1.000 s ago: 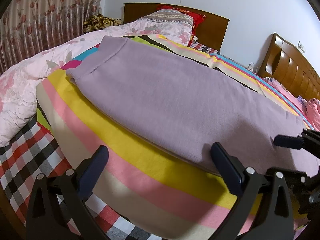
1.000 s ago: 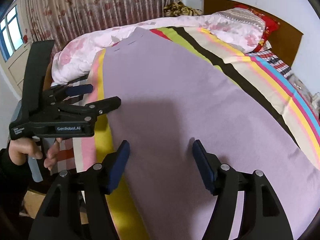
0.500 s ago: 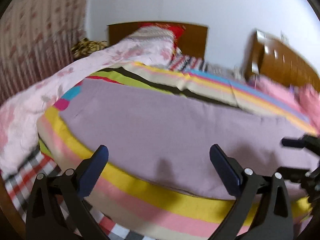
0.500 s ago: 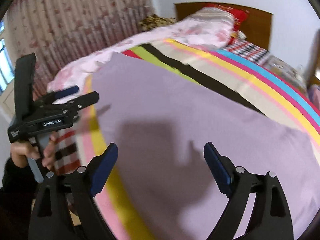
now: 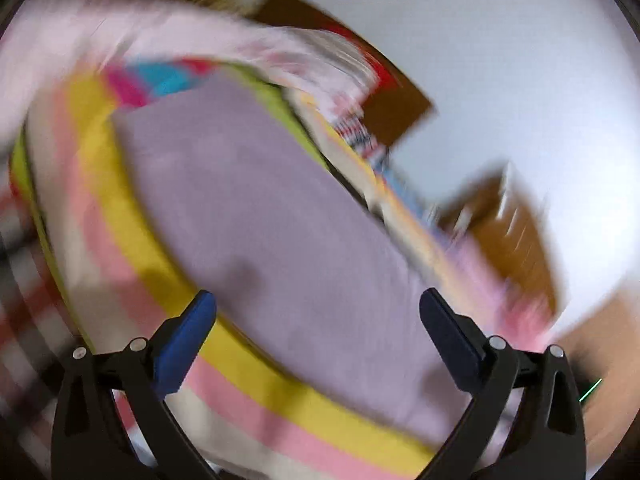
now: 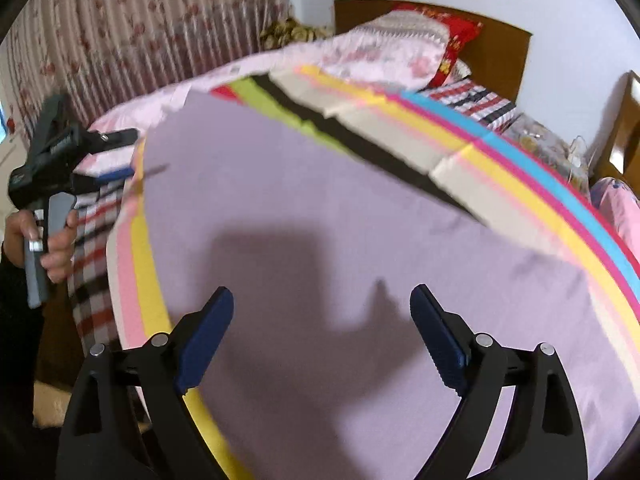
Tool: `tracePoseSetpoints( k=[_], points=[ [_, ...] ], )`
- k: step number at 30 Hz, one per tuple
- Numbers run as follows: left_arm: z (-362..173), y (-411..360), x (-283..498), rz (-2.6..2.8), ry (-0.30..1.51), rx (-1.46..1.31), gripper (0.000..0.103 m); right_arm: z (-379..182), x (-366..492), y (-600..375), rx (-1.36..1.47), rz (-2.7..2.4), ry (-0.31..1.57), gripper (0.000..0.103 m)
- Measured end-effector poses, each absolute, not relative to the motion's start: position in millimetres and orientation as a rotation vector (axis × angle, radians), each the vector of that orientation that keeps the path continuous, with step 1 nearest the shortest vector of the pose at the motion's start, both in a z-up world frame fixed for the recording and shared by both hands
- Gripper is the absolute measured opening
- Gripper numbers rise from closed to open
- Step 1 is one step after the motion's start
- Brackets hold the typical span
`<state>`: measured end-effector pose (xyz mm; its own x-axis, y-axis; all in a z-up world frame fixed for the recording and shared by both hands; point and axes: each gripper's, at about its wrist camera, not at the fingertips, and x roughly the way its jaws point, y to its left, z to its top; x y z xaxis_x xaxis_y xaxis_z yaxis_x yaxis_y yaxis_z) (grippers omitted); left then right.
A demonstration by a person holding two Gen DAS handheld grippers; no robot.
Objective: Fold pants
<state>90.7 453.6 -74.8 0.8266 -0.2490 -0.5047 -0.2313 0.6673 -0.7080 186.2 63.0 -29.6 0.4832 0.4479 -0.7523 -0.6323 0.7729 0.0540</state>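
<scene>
Lilac pants (image 6: 360, 220) flat on bed (image 6: 532, 184), mid-frame. My right fingers (image 6: 436, 332) just spread, empty; left fingers (image 5: 188, 344) apart. Between folds; next, grip an edge.

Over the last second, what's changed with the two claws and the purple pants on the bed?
The right claw has just been opening wider, with nothing between its pads, above the pants. The left claw has rolled and swung, so its view is now tilted and blurred; in the right view it has drifted further off the pants' left edge. It is open and empty as before. The pants still lie flat on the striped blanket.
</scene>
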Motion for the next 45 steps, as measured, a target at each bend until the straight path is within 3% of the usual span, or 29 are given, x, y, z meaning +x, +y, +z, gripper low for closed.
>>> tracePoseSetpoints(
  k=[5,15,17,18,21,23,25,27,28,29,34,45],
  points=[
    [-90.9,532.6,97.1,0.075,0.538,-0.982,0.094,-41.4,203.4,70.8,-0.192,0.658,0.886,0.088],
    [-119.8,564.5,144.5,0.041,0.533,-1.052,0.087,-62.7,206.9,81.2,-0.198,0.658,0.931,0.09],
    [-121.4,569.2,146.3,0.059,0.525,-1.052,0.031,-65.2,203.5,84.3,-0.214,0.666,0.918,0.094],
    [-122.9,571.9,147.1,0.083,0.536,-1.058,0.025,-65.4,202.8,86.2,-0.224,0.666,0.917,0.094],
    [-124.3,574.4,145.9,0.074,0.533,-1.047,0.026,-65.8,202.3,84.4,-0.214,0.671,0.918,0.095],
    [-129.5,578.7,147.5,0.079,0.509,-1.062,0.047,-65.8,202.1,83.1,-0.203,0.676,0.917,0.095],
    [-131.6,579.8,146.7,0.051,0.474,-1.1,0.055,-65.2,200.7,82.7,-0.201,0.678,0.917,0.095],
    [-123.8,572.1,149.4,0.1,0.51,-1.033,0.043,-63.3,200.1,83.6,-0.211,0.672,0.919,0.095],
    [-120.5,568.5,149.8,0.118,0.525,-0.994,0.019,-61.3,200.6,84.4,-0.214,0.668,0.92,0.095],
    [-117.4,565.7,150.2,0.109,0.521,-0.976,0.016,-55.1,200.4,85.6,-0.203,0.676,0.912,0.095],
    [-82.2,548.1,139.6,0.146,0.466,-0.859,0.014,-30.3,194.9,114.6,-0.302,0.718,0.823,0.095],
    [68.7,446.4,127.5,-0.033,0.309,-0.497,0.013,-66.7,233.0,184.3,-0.505,1.023,0.881,0.099]
  ],
)
